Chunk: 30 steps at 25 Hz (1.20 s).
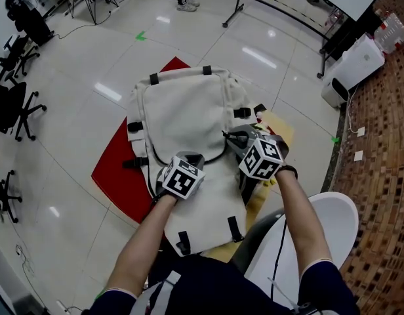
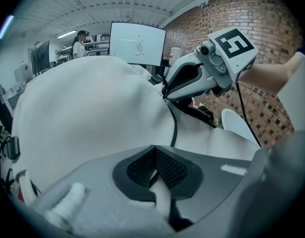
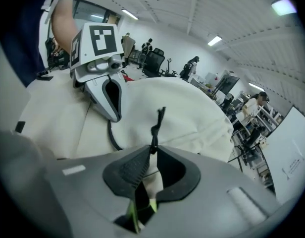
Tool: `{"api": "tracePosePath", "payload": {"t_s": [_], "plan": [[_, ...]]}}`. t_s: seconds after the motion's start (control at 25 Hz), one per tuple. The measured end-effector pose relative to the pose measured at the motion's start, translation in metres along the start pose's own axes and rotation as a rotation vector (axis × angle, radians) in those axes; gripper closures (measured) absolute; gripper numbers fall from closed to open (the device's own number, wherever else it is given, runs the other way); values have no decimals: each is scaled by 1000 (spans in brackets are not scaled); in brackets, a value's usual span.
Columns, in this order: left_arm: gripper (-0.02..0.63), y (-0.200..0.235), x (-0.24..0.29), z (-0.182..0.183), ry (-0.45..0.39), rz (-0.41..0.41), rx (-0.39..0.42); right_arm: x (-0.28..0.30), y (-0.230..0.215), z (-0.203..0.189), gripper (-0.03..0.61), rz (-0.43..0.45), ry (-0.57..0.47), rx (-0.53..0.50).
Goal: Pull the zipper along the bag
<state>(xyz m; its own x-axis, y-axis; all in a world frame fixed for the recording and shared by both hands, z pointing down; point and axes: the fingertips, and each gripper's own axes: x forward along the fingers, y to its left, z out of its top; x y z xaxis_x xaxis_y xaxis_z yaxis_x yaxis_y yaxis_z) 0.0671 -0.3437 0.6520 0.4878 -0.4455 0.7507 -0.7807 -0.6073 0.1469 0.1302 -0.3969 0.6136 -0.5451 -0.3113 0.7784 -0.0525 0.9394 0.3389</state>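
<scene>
A cream backpack (image 1: 189, 117) lies flat on a red mat, its dark zipper line (image 1: 218, 155) curving across the front. My left gripper (image 1: 190, 159) sits on the bag's lower middle; in the left gripper view it (image 2: 155, 151) is shut on a fold of the cream fabric (image 2: 162, 202). My right gripper (image 1: 233, 136) is at the bag's right side, at the end of the zipper line. In the right gripper view it (image 3: 153, 150) is shut on the black zipper pull cord (image 3: 159, 120), whose free end sticks up past the tips.
The red mat (image 1: 120, 172) and a tan board (image 1: 281, 127) lie under the bag on a glossy tiled floor. Office chairs (image 1: 15, 104) stand at the left. A white appliance (image 1: 354, 64) is at the back right, and a white seat (image 1: 330, 231) is beside my right arm.
</scene>
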Motion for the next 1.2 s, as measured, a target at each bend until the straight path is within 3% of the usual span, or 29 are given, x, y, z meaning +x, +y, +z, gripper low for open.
{"api": "tracePosePath", "payload": {"t_s": [0.32, 0.52, 0.6, 0.68, 0.8, 0.92, 1.04, 1.2], "plan": [[609, -7, -66, 29, -198, -30, 55, -57, 11, 37, 543, -254, -118, 363], [611, -20, -118, 31, -295, -73, 104, -72, 39, 28, 515, -354, -10, 576], [609, -23, -138, 28, -323, -84, 121, -77, 54, 28, 442, -364, 12, 638], [611, -25, -157, 25, -351, -95, 131, -88, 65, 38, 463, -404, -10, 665], [611, -28, -184, 22, -403, -113, 125, -109, 74, 66, 506, -482, -102, 713], [611, -35, -210, 22, -455, -129, 117, -136, 81, 101, 572, -546, -275, 800], [611, -41, -232, 21, -503, -142, 122, -162, 89, 145, 572, -560, -472, 861], [611, -52, -261, 22, -575, -181, 116, -182, 106, 189, 572, -580, -639, 865]]}}
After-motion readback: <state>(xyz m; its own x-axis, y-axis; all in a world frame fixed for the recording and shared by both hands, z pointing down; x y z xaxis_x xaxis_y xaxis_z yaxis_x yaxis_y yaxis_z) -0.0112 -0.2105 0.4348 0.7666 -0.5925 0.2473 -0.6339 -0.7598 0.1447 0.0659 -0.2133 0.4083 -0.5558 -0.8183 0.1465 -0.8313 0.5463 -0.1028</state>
